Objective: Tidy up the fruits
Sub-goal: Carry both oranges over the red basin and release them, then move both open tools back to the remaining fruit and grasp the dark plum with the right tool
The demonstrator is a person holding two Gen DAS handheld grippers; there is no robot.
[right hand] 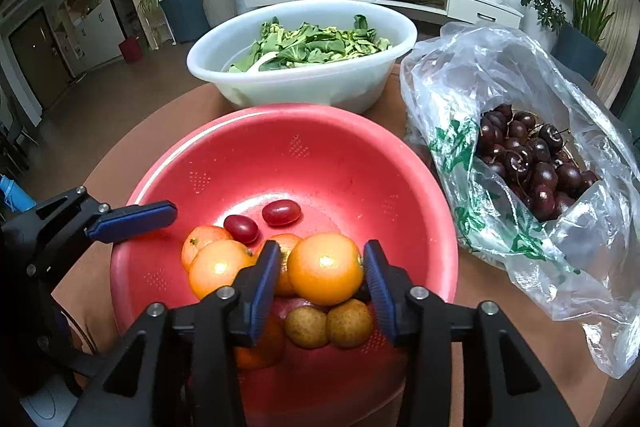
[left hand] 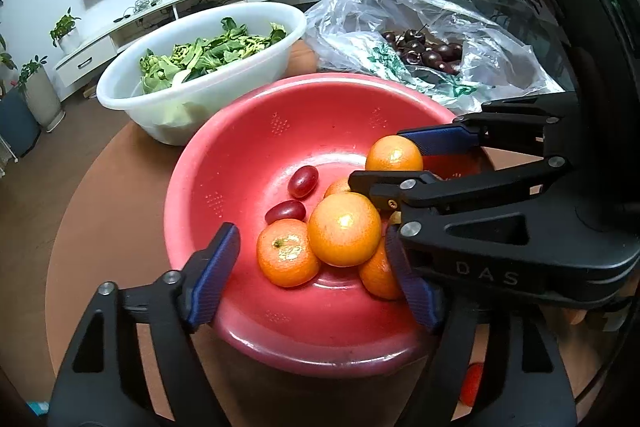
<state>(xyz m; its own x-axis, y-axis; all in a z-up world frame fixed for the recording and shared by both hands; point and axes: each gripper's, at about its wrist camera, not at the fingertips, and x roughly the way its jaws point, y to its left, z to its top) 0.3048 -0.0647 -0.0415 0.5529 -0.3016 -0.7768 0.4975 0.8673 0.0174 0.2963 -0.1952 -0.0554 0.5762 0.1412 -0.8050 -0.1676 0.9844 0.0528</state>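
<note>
My left gripper (left hand: 312, 267) stands wide with nothing pressed between its pads, straddling the near rim of the red colander (left hand: 248, 131), an orange (left hand: 344, 229) lying loose between and just beyond my blue pads. My right gripper (right hand: 324, 291) is narrower, its jaws flanking another orange (right hand: 325, 269); the right pad seems to touch the skin while a sliver of gap shows at the left, so I judge it let go rather than gripped. Ahead of my jaws the colander already holds several oranges, two red grape tomatoes (right hand: 281, 212) and two small brown fruits (right hand: 328, 325) right under my right pads, so the sorting looks well along. Still left, as I read it, is the plastic bag (right hand: 520, 75) of dark cherries (right hand: 528, 163), beyond and to the right of my right jaws. Farther ahead sits a white basin (right hand: 304, 83) of leafy greens. Everything rests on a round brown table (left hand: 100, 187) in a living room with a wall television, a low white cabinet and potted plants
</note>
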